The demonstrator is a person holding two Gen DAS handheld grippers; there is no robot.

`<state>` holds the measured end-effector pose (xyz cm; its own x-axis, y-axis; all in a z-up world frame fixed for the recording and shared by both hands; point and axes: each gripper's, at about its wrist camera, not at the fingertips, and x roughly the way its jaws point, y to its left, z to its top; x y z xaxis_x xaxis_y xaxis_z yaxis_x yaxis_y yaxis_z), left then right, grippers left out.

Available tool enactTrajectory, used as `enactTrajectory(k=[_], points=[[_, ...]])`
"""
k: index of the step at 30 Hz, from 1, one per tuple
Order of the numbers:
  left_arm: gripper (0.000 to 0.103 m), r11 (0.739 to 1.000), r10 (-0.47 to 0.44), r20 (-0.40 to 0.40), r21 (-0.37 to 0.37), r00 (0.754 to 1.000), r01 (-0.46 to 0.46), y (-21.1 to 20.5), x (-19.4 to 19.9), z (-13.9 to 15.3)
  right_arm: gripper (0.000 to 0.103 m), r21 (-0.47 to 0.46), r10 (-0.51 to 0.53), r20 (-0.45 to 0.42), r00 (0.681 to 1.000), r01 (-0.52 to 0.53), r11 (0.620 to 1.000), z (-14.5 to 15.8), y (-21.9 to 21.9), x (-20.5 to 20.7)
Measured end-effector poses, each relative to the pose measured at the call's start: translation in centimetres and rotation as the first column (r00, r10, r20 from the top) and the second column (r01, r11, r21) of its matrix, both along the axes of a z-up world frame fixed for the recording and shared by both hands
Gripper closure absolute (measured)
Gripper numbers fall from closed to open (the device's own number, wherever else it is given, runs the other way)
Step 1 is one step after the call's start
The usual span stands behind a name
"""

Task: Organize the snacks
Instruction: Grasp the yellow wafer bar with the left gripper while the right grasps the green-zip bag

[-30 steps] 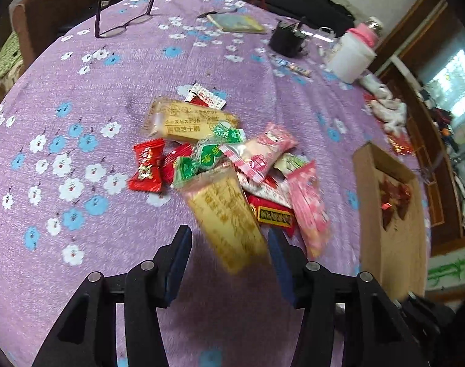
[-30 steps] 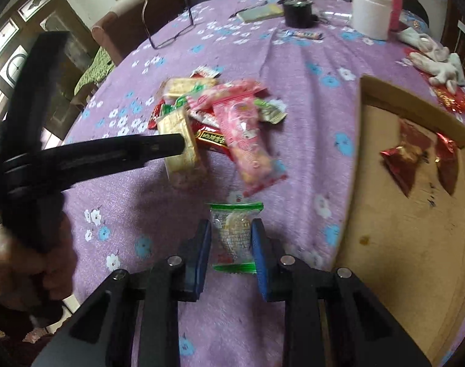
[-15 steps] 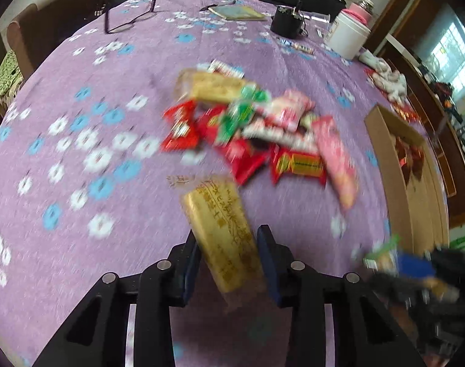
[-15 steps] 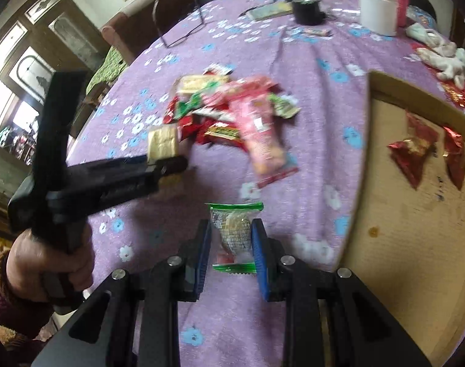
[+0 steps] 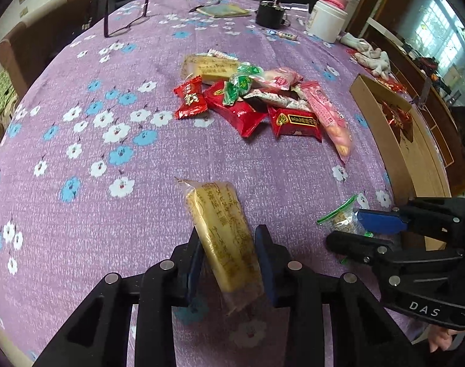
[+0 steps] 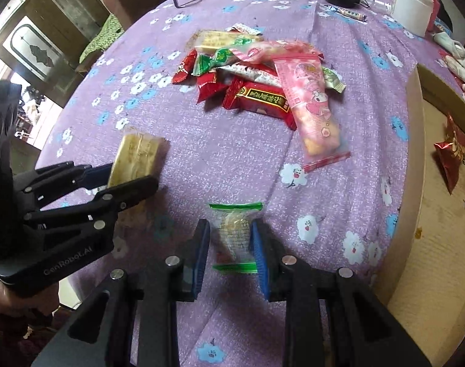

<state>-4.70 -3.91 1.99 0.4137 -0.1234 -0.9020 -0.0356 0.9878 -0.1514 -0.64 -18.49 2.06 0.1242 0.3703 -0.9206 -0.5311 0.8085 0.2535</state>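
Note:
My left gripper (image 5: 229, 235) is shut on a long yellow snack bar (image 5: 220, 229), held tilted just above the purple flowered tablecloth (image 5: 110, 214). In the right wrist view that left gripper (image 6: 131, 174) and its bar (image 6: 137, 156) are at the left. My right gripper (image 6: 229, 226) has a clear, green-edged snack packet (image 6: 235, 232) between its jaws. The jaws are opening and a thin gap shows at the left pad. The pile of snacks (image 5: 256, 98) lies farther back. A shallow cardboard box (image 6: 415, 183) at the right holds shiny red packets (image 6: 452, 153).
At the far side of the table stand a white jar (image 5: 327, 21), a black cup (image 5: 270, 15), a notebook (image 5: 223, 10) and eyeglasses (image 5: 125, 27). White gloves (image 5: 370, 55) lie beyond the box. Chairs ring the far edge.
The left gripper closed on the yellow bar and carried it out of the pile toward the near edge. The right gripper sank with the green-edged packet and its jaws loosened slightly.

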Motion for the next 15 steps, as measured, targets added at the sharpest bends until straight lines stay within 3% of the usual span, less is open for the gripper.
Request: enactTrajectory(k=[5,7,8,15], points=[[0.072,1.000,-0.013,0.036,-0.006,0.999,0.014,0.1,-0.5,-0.1,0.072,-0.027,-0.015,0.026,1.000,0.016,0.999,-0.2,0.2,-0.7],[0.075,0.999,-0.021,0.040,-0.031,0.999,0.022,0.3,-0.8,0.0,0.075,-0.035,-0.014,0.043,0.999,0.016,0.999,-0.2,0.5,-1.1],[0.084,0.999,-0.027,0.041,-0.039,0.999,0.029,0.3,-0.9,0.0,0.077,-0.025,-0.023,0.041,0.999,0.024,0.999,-0.1,0.5,-1.2],[0.085,0.996,-0.063,0.044,-0.055,0.997,0.066,0.5,-1.1,0.4,0.077,0.038,-0.095,0.041,0.995,0.094,0.995,1.1,0.3,-1.4]])
